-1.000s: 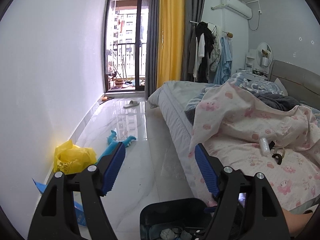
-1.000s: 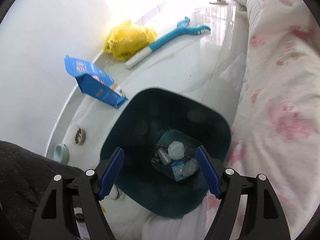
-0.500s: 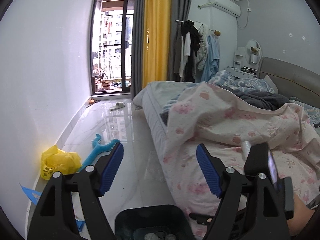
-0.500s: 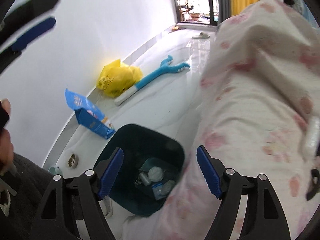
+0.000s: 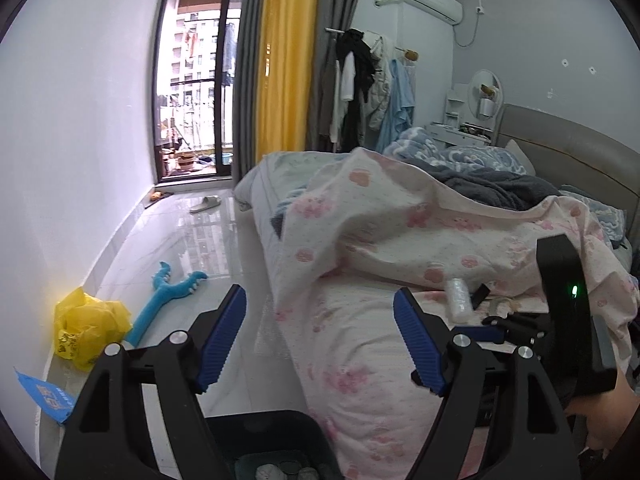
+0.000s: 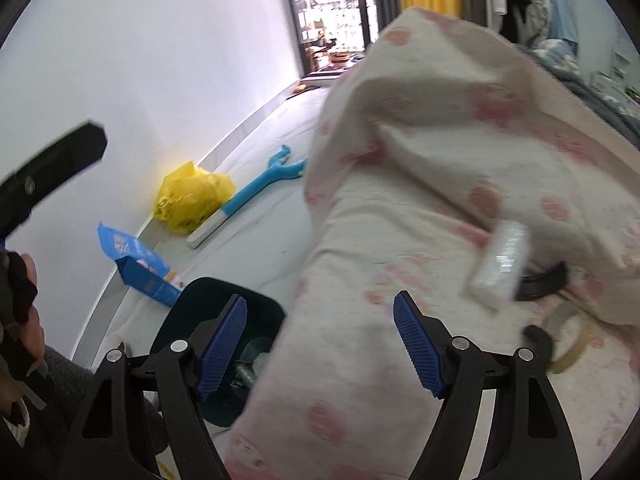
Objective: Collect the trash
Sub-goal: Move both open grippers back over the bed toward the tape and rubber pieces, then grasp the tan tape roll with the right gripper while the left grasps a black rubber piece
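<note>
A dark trash bin [image 6: 188, 312] with crumpled waste inside stands on the floor against the bed; its rim [image 5: 264, 420] shows at the bottom of the left wrist view. A clear crinkled plastic piece [image 6: 502, 264] lies on the pink-patterned quilt [image 6: 440, 152], and in the left wrist view the same plastic piece [image 5: 458, 300] sits right of my fingers. My right gripper [image 6: 320, 344] is open and empty, over the bed's edge, short and left of the plastic. My left gripper [image 5: 320, 336] is open and empty, above the bin and bed side.
A yellow bag [image 6: 192, 196], a blue carton [image 6: 136, 264] and a blue toy stick [image 6: 260, 184] lie on the floor by the wall. A black object [image 6: 540, 280] and a tape ring [image 6: 568, 344] lie near the plastic. A hand [image 5: 608, 412] holds the right tool.
The right gripper has risen from over the bin and swung right onto the bed. The left view has also shifted right, and the right tool has come into it.
</note>
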`<state>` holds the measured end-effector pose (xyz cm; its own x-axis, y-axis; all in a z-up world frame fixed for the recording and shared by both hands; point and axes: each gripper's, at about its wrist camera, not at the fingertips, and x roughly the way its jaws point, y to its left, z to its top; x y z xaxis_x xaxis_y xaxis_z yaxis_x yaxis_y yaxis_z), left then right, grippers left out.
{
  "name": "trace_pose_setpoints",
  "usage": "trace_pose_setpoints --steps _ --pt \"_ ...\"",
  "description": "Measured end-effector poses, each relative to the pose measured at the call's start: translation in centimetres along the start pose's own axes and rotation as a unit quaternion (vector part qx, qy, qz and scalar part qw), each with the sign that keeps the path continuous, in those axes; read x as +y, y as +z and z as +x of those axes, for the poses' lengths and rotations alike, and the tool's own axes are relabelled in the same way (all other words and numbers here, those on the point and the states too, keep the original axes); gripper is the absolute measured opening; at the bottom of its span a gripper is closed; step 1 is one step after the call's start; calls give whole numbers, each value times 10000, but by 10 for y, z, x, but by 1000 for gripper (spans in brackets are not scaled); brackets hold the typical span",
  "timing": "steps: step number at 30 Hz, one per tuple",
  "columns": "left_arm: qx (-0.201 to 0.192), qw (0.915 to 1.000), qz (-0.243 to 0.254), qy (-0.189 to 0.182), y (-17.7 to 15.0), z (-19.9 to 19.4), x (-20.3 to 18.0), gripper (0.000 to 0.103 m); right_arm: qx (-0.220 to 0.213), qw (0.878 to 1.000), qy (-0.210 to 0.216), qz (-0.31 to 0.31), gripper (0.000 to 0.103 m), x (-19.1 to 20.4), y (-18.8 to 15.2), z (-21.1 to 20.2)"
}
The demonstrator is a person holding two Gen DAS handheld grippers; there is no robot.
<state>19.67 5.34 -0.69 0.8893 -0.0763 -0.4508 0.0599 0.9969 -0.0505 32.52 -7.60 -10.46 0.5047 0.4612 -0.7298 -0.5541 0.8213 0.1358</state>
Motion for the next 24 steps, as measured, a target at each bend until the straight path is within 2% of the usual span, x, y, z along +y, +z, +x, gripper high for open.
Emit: trace_pose_setpoints --steps 14,24 --pt "306 9987 176 -370 -9 35 -52 83 -477 9942 -609 742 77 -86 -4 -42" --pt "646 9945 397 -722 -23 60 -90 83 -538 9887 -845 1113 77 -132 -16 -51"
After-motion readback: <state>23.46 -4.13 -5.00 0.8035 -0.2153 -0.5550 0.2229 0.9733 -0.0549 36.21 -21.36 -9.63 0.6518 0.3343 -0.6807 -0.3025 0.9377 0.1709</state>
